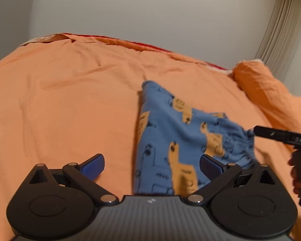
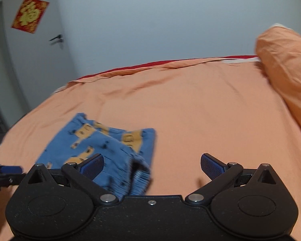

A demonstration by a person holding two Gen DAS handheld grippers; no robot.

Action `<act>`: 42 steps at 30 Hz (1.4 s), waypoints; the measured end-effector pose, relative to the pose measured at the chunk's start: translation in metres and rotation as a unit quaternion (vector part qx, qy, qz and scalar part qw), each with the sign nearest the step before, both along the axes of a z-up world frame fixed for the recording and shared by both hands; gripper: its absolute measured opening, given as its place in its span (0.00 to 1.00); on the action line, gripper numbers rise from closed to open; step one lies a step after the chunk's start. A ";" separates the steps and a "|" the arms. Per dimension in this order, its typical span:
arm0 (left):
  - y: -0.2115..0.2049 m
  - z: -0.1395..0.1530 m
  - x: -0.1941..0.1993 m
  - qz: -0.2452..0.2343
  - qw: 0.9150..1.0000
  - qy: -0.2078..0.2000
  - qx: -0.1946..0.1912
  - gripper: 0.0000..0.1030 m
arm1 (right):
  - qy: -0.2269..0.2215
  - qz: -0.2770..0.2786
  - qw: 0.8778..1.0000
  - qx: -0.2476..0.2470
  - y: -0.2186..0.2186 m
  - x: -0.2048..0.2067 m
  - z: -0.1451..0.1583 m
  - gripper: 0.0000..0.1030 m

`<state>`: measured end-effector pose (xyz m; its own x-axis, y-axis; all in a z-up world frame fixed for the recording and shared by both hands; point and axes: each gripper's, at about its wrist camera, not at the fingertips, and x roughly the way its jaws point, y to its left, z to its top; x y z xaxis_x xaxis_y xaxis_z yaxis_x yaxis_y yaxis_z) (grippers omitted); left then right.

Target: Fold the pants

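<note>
Small blue pants with a yellow digger print lie folded on the orange bed. In the left wrist view they sit right of centre, partly behind my right finger pad. My left gripper is open and empty just above the bed, at the pants' near edge. In the right wrist view the pants lie left of centre, waistband nearest the camera. My right gripper is open and empty, with its left pad over the pants. The right gripper also shows at the right edge of the left wrist view.
The orange bedsheet covers the whole bed. An orange pillow lies at the far right. A white wall stands behind the bed, with a door and red paper decoration at the left and a curtain at the right.
</note>
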<state>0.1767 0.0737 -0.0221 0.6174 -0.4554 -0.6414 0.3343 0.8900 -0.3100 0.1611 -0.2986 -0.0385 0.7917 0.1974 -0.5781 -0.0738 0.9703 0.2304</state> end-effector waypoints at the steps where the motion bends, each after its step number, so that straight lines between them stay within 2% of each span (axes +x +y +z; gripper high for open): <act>1: -0.001 -0.001 0.003 -0.004 1.000 0.001 -0.007 1.00 | 0.003 0.020 1.000 0.009 0.000 0.007 -0.002 0.99; 4: -0.007 -0.010 0.010 -0.013 1.000 0.006 -0.013 1.00 | 0.023 0.066 0.997 0.039 -0.001 0.031 -0.014 0.99; 7: -0.012 -0.025 0.014 -0.006 1.000 0.010 -0.004 1.00 | 0.053 0.088 0.994 0.048 0.000 0.051 -0.031 0.99; 10: -0.017 -0.031 0.011 -0.009 1.000 -0.018 0.007 1.00 | 0.044 0.095 0.992 0.066 -0.002 0.053 -0.040 1.00; 13: -0.021 -0.035 0.010 -0.025 0.999 -0.027 0.026 1.00 | 0.040 0.093 0.986 0.136 -0.013 0.055 -0.042 1.00; 15: -0.020 -0.036 0.011 -0.025 0.999 -0.025 0.021 1.00 | 0.041 0.095 0.978 0.183 -0.022 0.058 -0.044 1.00; 18: -0.018 -0.037 0.012 -0.028 0.999 -0.022 0.017 1.00 | 0.047 0.089 0.971 0.215 -0.030 0.060 -0.044 1.00; 22: -0.018 -0.038 0.012 -0.029 0.999 -0.025 0.016 1.00 | 0.055 0.083 0.974 0.205 -0.029 0.059 -0.041 0.96; 25: -0.016 -0.039 0.011 -0.029 0.999 -0.025 0.012 1.00 | 0.062 0.077 0.976 0.193 -0.026 0.062 -0.040 0.88; 30: -0.016 -0.040 0.010 -0.029 0.999 -0.029 0.011 1.00 | 0.081 0.057 0.978 0.186 -0.031 0.066 -0.039 0.65; 32: -0.017 -0.040 0.009 -0.029 0.999 -0.032 0.015 1.00 | 0.085 0.052 0.977 0.188 -0.032 0.067 -0.040 0.60; 36: -0.017 -0.041 0.009 -0.029 0.999 -0.034 0.013 1.00 | 0.086 0.050 0.977 0.187 -0.034 0.066 -0.043 0.54; 42: -0.015 -0.042 0.009 -0.030 0.999 -0.035 0.008 1.00 | 0.085 0.044 0.977 0.189 -0.034 0.066 -0.045 0.51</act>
<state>0.1858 0.0590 -0.0638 0.6339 -0.4819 -0.6049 0.4070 0.8729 -0.2690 0.2271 -0.3322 -0.0835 0.6614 0.4855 -0.5718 -0.0824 0.8047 0.5879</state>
